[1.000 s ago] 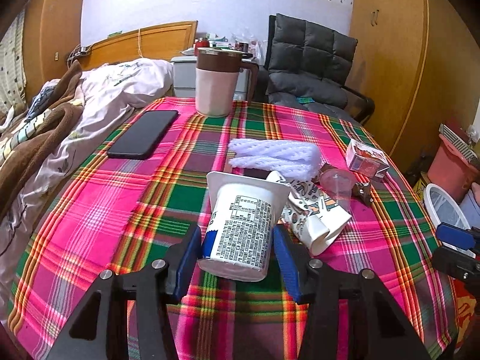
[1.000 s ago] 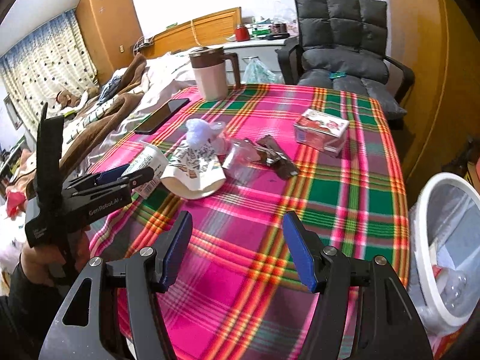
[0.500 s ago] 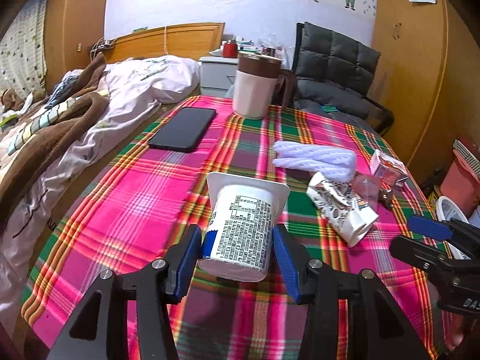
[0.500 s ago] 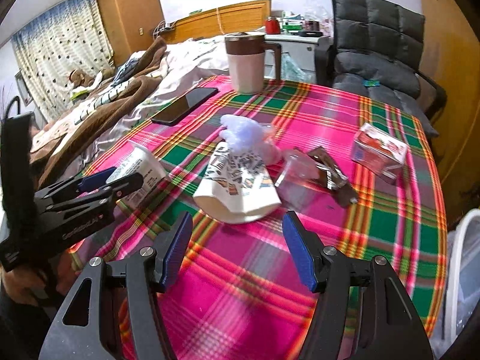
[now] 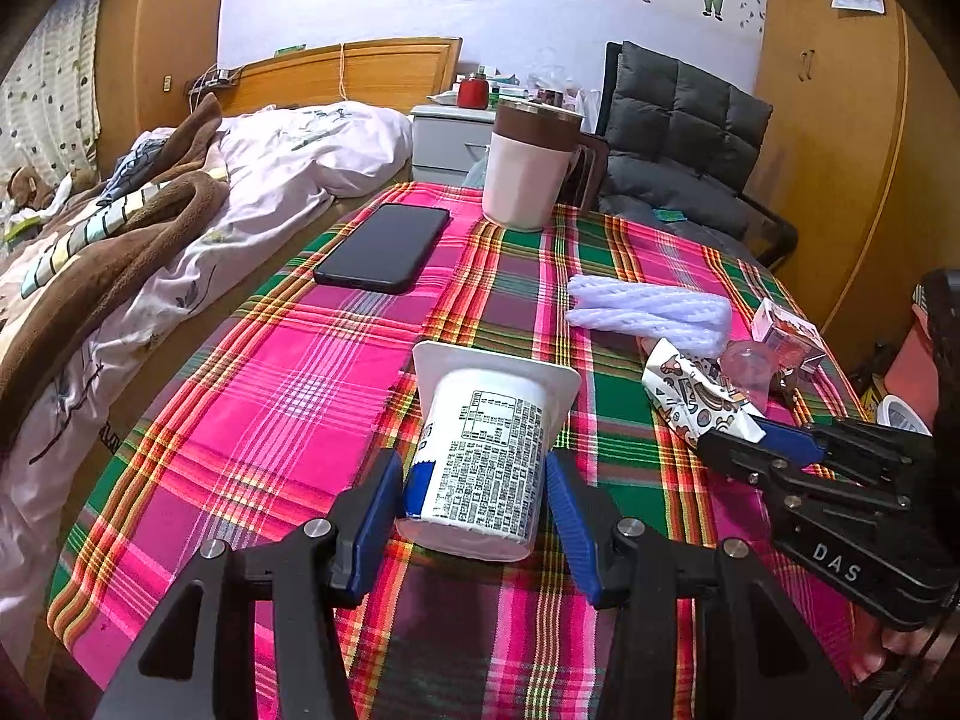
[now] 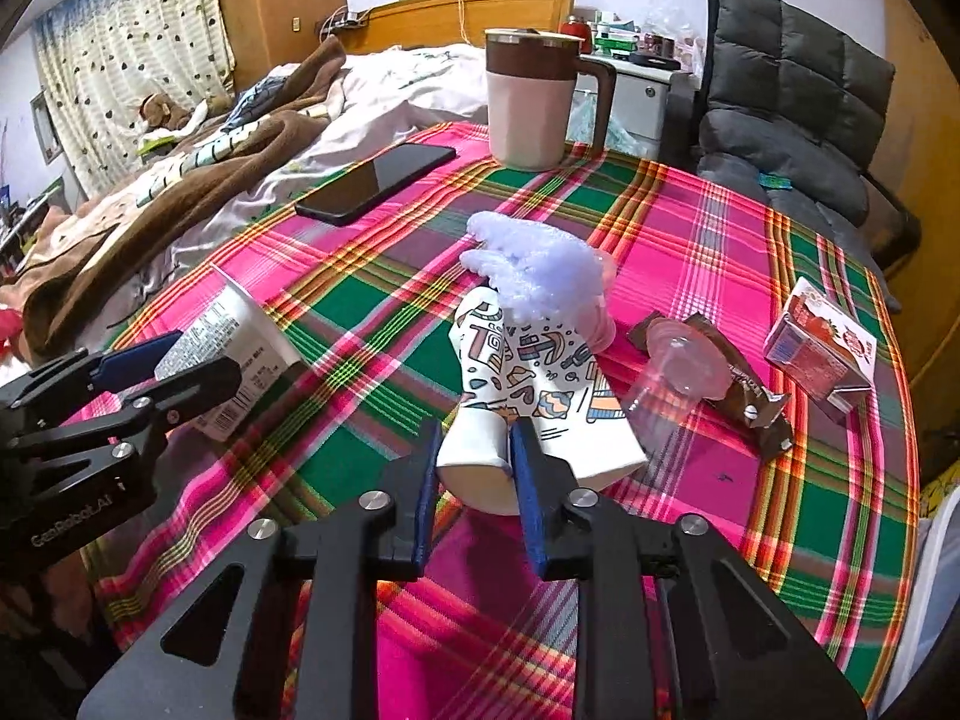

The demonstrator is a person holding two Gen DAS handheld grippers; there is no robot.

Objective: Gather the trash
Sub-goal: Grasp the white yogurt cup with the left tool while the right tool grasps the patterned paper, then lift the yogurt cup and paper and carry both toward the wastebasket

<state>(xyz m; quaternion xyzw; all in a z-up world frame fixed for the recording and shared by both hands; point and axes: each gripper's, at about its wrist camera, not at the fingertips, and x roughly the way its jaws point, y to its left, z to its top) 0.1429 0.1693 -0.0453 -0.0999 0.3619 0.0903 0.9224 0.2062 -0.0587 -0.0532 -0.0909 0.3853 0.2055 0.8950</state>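
Left gripper [image 5: 474, 507] clamped yogurt cup [image 5: 489, 450], right gripper [image 6: 471, 480] pinched crumpled paper cup [image 6: 528, 414]; foam net [image 6: 534, 267], plastic cup [image 6: 678, 366], wrapper [image 6: 750, 396], carton [image 6: 822, 348] at right remained uncollected.

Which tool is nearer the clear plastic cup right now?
Right. The right tool is clamped on the patterned paper cup lying just beside the clear cup. The left tool holds the yogurt tub at the table's far-left side.
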